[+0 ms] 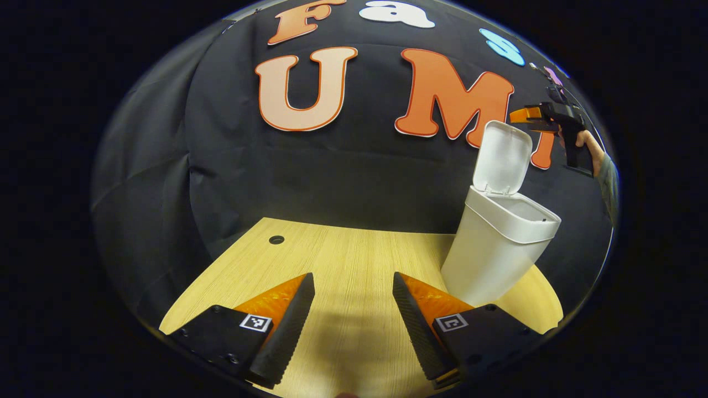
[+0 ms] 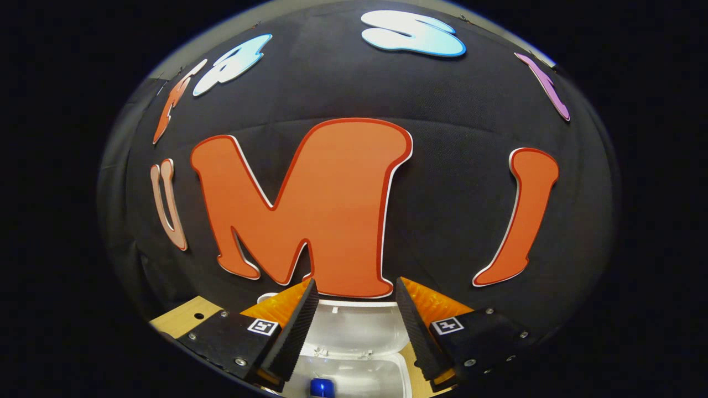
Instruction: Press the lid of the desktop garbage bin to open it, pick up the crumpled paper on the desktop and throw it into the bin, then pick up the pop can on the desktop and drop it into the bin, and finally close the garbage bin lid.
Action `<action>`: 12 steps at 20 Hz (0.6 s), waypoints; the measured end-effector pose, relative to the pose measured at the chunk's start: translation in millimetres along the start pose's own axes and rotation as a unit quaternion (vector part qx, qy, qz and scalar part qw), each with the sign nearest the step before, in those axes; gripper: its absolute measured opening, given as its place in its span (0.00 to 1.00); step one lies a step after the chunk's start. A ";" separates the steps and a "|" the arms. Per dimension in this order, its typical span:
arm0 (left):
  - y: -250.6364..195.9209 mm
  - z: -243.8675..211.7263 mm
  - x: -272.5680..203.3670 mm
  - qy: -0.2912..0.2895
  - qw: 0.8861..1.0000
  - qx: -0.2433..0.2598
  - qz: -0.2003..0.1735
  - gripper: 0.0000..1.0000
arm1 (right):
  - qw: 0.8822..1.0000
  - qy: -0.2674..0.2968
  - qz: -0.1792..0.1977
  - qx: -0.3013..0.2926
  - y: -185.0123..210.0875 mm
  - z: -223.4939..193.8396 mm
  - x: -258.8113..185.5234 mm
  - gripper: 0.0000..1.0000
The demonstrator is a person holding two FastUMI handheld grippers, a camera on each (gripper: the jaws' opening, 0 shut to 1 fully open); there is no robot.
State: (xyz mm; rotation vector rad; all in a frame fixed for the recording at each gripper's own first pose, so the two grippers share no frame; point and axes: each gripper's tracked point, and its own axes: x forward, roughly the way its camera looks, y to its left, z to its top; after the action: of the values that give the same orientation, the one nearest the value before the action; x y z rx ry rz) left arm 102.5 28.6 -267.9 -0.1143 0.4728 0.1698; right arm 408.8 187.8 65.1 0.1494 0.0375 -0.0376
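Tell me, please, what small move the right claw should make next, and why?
Probably close the lid: bring the right claw down behind the raised lid and push it forward. The bin stands open, a blue can seems to lie inside it, and both claws are open and hold nothing. The wooden desktop in the left gripper view carries no paper or can.

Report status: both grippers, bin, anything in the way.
Left gripper open over bare table. Right gripper open above bin, lid up. Blue can in bin. Nothing blocking lid.
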 end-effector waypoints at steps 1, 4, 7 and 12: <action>-0.4 0.6 0.7 0.001 1.000 -0.001 0.001 0.93 | 1.000 -0.001 0.006 0.001 6.3 -1.5 4.6 0.85; 0.0 -0.9 1.6 0.004 1.000 -0.001 0.002 0.93 | 1.000 0.010 0.009 0.010 8.8 -9.9 12.6 0.85; -0.3 0.3 -0.9 0.004 1.000 0.003 0.003 0.93 | 0.999 0.021 0.015 0.035 6.4 -12.3 14.4 0.85; -6.8 2.6 -2.8 0.003 1.000 0.008 -0.003 0.92 | 0.998 0.044 0.034 0.016 9.4 -19.6 -5.9 0.86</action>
State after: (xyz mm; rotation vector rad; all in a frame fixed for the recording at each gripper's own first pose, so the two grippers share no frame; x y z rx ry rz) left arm 102.5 21.9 -263.8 -0.0993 0.4790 0.1606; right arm 402.6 200.1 47.5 0.1839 0.1198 0.0370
